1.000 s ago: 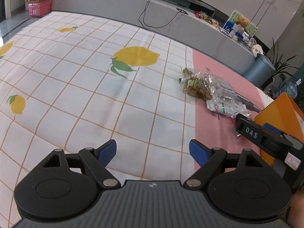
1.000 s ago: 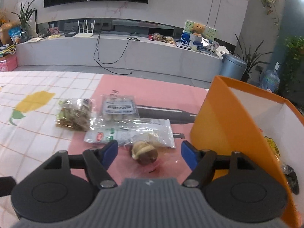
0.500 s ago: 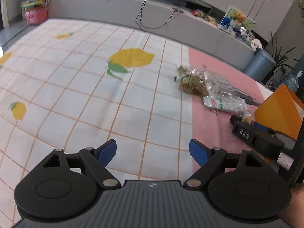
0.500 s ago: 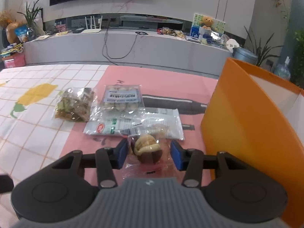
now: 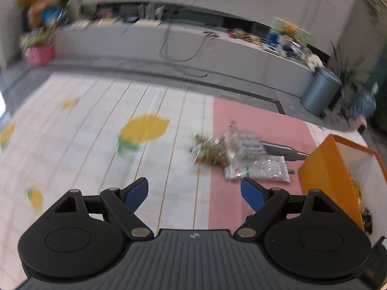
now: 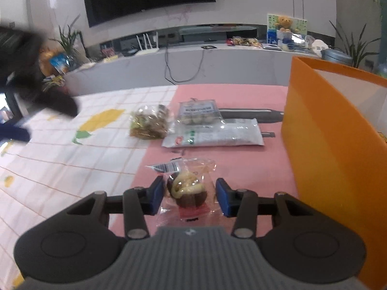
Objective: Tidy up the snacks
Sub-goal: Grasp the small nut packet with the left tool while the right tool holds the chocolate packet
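My right gripper [image 6: 189, 197] is shut on a clear-wrapped brown and cream bun [image 6: 187, 191], its blue pads pressing the wrapper from both sides above the pink mat. The tall orange box [image 6: 326, 145] stands open just to its right. Beyond the bun lie a long white packet [image 6: 215, 137], a packet of round white sweets [image 6: 197, 112] and a bag of brown snacks [image 6: 148, 123]. In the blurred left wrist view my left gripper [image 5: 193, 193] is open and holds nothing, well short of the brown bag [image 5: 210, 152], the white packet [image 5: 261, 169] and the orange box [image 5: 324, 176].
A lemon-print checked cloth [image 5: 96, 145] covers the left of the table and a pink mat [image 6: 241, 164] the right. The left gripper's dark body [image 6: 36, 84] hangs blurred at the right view's left edge. A grey bin [image 5: 321, 91] and a long bench [image 6: 193, 60] stand behind.
The right jaws closed on the wrapped bun and carried it nearer the orange box. The left gripper rose and tilted up, so more of the room shows; it stayed open.
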Action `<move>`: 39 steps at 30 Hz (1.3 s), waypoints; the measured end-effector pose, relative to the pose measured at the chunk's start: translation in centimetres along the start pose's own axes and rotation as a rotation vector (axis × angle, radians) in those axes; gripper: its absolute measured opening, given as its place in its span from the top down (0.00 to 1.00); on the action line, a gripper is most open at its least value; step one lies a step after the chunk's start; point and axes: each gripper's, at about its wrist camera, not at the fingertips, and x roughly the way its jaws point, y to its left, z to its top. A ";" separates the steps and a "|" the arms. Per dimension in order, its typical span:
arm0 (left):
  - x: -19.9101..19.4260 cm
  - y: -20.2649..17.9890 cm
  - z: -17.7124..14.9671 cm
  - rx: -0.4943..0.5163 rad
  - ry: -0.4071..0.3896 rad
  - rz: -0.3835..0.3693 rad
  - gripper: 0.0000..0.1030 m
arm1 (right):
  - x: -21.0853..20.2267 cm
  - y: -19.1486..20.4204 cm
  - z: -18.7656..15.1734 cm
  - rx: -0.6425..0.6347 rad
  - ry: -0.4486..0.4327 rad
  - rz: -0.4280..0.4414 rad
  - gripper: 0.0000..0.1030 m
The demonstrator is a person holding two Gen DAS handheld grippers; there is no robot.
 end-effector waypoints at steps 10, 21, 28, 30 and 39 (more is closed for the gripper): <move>3.5 -4.9 0.4 0.727 -0.084 -0.056 0.02 | -2.1 -1.6 1.2 0.077 -0.101 0.031 0.57; 10.8 -6.1 2.2 0.939 0.085 -0.145 0.02 | -0.6 -2.2 0.5 0.121 -0.038 0.041 0.57; 14.0 -5.7 2.8 1.025 0.131 -0.096 0.02 | -0.2 -2.3 0.4 0.082 -0.035 0.026 0.57; 14.9 -5.5 3.1 1.018 0.155 -0.101 0.02 | 0.1 -2.4 0.3 0.089 -0.028 0.034 0.57; 16.7 -6.1 2.8 1.054 0.212 -0.131 0.22 | 1.1 -2.0 -0.3 0.076 -0.028 0.018 0.58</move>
